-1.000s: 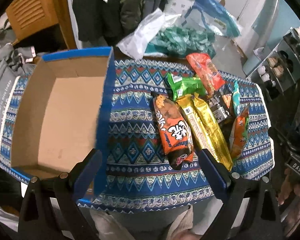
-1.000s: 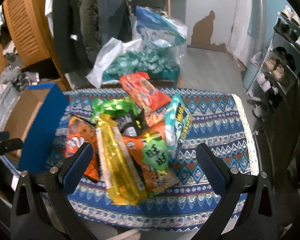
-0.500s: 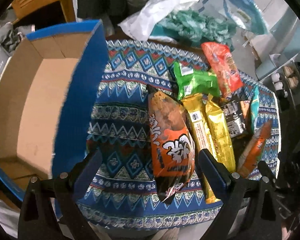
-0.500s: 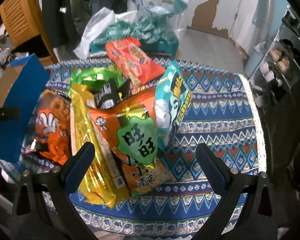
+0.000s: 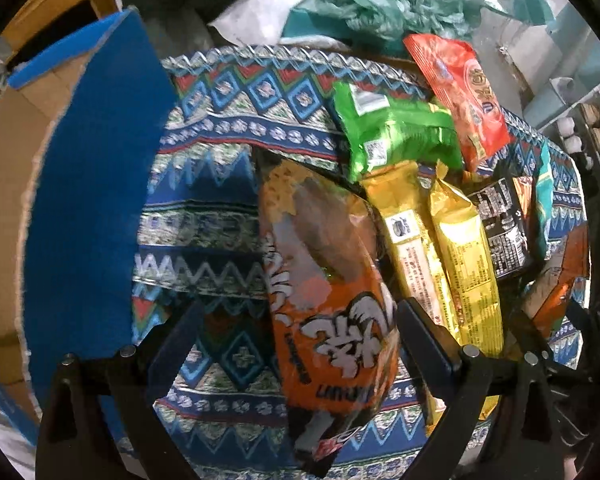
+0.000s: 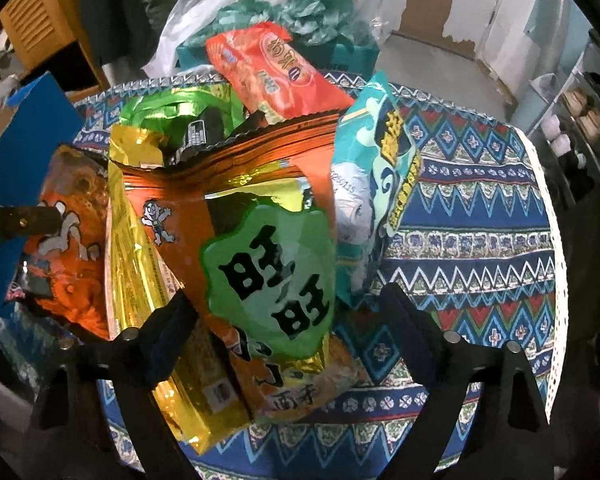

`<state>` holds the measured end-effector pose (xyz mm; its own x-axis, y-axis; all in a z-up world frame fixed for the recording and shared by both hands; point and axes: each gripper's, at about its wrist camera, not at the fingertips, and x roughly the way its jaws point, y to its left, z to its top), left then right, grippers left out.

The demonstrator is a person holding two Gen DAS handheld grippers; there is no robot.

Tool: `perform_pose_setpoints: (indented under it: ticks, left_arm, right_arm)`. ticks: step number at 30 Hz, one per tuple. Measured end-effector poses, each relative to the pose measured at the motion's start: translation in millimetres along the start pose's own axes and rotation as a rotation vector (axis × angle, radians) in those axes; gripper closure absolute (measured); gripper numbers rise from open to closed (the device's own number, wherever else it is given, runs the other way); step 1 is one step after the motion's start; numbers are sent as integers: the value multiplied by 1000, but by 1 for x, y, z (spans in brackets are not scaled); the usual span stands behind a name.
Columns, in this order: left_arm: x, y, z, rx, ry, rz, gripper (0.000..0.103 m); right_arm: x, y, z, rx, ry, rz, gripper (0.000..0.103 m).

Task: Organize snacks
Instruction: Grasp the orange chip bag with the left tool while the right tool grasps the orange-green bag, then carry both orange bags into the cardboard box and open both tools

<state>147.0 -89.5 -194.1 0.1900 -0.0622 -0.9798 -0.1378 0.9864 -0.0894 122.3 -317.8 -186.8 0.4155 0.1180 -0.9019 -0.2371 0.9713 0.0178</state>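
Observation:
A pile of snack bags lies on the patterned cloth (image 6: pixel 480 240). My left gripper (image 5: pixel 296 340) is open and points down over an orange bag with white characters (image 5: pixel 328 312), which lies between its fingers. The open blue cardboard box (image 5: pixel 92 200) stands just to its left. My right gripper (image 6: pixel 288 320) straddles an orange bag with a green label (image 6: pixel 260 264). Its jaws are closing, and the right finger is still clear of the bag. Gold packets (image 5: pixel 460 260), a green bag (image 5: pixel 396 132), a red bag (image 5: pixel 460 92) and a teal bag (image 6: pixel 376 184) lie around them.
Plastic bags (image 5: pixel 360 4) are heaped behind the table's far edge. A shoe rack (image 6: pixel 580 120) stands at the right and a wooden cabinet (image 6: pixel 32 28) at the back left. Bare cloth shows to the right of the pile.
Both grippers have dropped toward the pile, so the bags look much larger. The orange bags now sit between the fingers. The right fingers stand slightly closer together.

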Motion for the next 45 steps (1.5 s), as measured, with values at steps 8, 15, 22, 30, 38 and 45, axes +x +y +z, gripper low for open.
perform_pose_setpoints:
  ticks: [8, 15, 22, 30, 38, 45]
  left_arm:
    - [14, 0, 4, 19, 4, -29, 21]
    - [10, -1, -1, 67, -5, -50, 54]
    - [-6, 2, -13, 87, -35, -11, 59]
    - [-37, 19, -24, 60, -103, -30, 59]
    - [-78, 16, -37, 86, -188, -25, 59]
    - [-119, 37, -47, 87, -271, -18, 59]
  right_arm:
    - [13, 7, 2, -8, 22, 37, 44]
    - [5, 3, 1, 13, -12, 45, 61]
    - [-13, -6, 2, 78, -36, 55, 62]
    - [-33, 2, 5, 99, -55, 43, 62]
    - [-65, 20, 15, 99, -103, 66, 62]
    - [-89, 53, 30, 63, -140, 99, 62]
